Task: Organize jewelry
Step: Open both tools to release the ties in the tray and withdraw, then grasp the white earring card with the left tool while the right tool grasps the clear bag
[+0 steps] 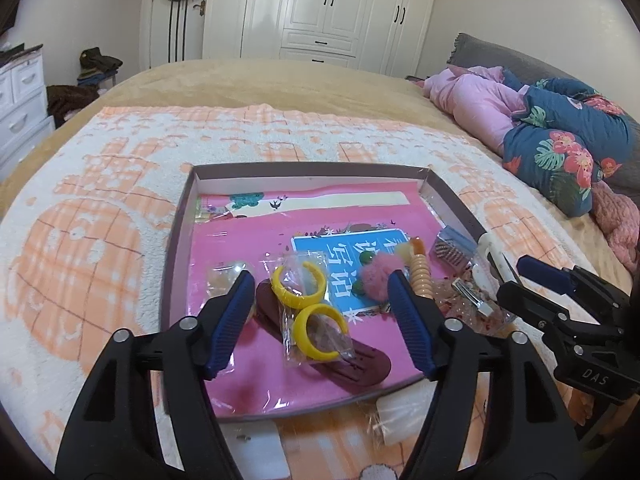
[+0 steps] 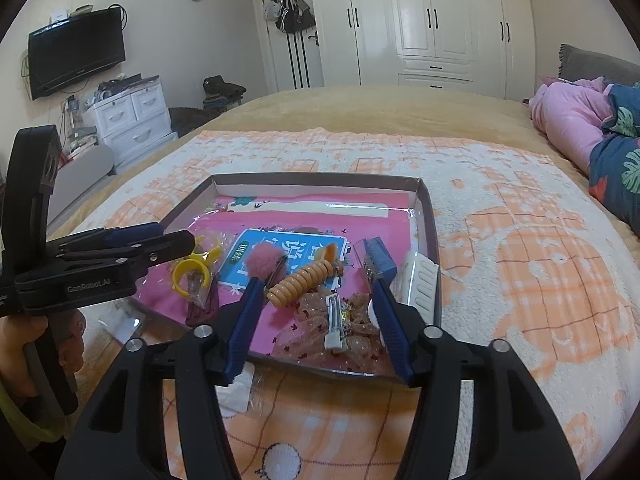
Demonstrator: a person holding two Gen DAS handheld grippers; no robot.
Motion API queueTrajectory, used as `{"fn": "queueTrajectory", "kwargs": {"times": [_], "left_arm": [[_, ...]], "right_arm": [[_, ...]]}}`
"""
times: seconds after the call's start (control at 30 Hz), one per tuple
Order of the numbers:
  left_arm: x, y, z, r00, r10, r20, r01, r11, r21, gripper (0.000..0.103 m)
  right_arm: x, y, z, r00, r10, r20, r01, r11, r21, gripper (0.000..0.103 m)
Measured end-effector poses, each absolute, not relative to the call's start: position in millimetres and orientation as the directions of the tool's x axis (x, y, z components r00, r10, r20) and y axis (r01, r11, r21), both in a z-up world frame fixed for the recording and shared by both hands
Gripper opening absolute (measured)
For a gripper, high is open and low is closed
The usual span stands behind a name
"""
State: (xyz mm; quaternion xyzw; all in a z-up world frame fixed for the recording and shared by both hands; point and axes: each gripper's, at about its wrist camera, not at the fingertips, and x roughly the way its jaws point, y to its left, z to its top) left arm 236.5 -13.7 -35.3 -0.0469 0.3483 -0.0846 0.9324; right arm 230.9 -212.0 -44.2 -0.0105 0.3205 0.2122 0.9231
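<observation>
Both wide-open, empty: left gripper frames bagged yellow plastic hoop earrings; right gripper frames silver metal hair clip in near tray.

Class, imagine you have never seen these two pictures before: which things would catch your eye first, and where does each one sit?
First come the two bright yellow rings in clear wrap, lying on a dark red hair clip at the near left of the shallow tray, framed by the open left claw. Next, the fluffy pink pompom mid-tray, and the silver clip on sparkly bows between the open right claw's fingers.
</observation>
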Motion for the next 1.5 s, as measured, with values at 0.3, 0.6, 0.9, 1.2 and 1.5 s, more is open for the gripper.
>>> {"fn": "queueTrajectory", "kwargs": {"times": [0.3, 0.6, 0.9, 1.2, 1.5], "left_arm": [[211.1, -10.1, -26.2, 0.761, -0.177, -0.625, 0.116, 0.984, -0.137, 0.078], [185.3, -3.0, -25.2, 0.772, -0.163, -0.615, 0.101, 0.986, -0.134, 0.087], [165.9, 10.4, -27.0, 0.775, -0.13, -0.618, 0.068, 0.99, -0.123, 0.091], [149.5, 28.2, -29.2, 0.779, -0.1, -0.619, 0.032, 0.992, -0.119, 0.091], [142.7, 43.1, -35.8, 0.771, -0.077, -0.633, 0.002, 0.993, -0.119, 0.091]], "right_arm": [[209.0, -218.0, -38.8, 0.713, 0.398, -0.577, -0.402, 0.906, 0.129, 0.074], [184.2, -214.4, -36.4, 0.719, 0.409, -0.562, -0.429, 0.897, 0.104, 0.082], [167.9, -209.6, -38.2, 0.712, 0.423, -0.56, -0.454, 0.886, 0.092, 0.084], [155.3, -194.9, -44.3, 0.689, 0.443, -0.573, -0.497, 0.865, 0.072, 0.087], [149.9, -179.2, -54.1, 0.669, 0.441, -0.599, -0.521, 0.853, 0.046, 0.091]]}}
